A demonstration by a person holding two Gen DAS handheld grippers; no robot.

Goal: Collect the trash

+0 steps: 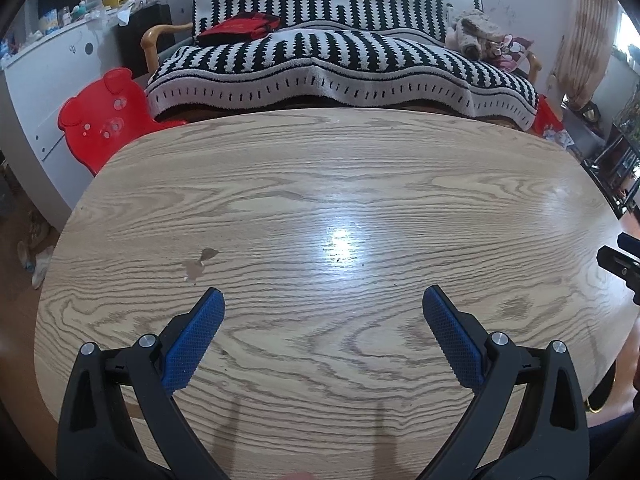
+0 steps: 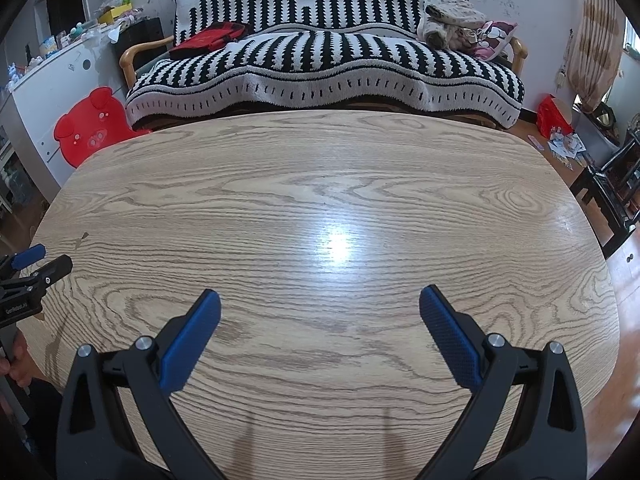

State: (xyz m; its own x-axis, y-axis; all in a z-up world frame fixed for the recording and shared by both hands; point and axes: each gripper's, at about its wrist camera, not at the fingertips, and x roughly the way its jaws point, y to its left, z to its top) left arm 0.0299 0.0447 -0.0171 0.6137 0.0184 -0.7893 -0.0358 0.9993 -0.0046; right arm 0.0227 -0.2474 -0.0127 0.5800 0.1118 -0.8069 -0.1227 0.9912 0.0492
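My left gripper is open and empty, held above the near part of a light wood-grain table. My right gripper is open and empty too, above the same table. Each gripper shows at the edge of the other's view: the right one and the left one. No trash shows on the tabletop. A small chipped mark lies on the table's left part, ahead and left of my left gripper.
A sofa with a black-and-white striped cover stands behind the table, with a red bag and soft toys on it. A red pig-shaped chair stands at the table's back left. A white cabinet is at far left.
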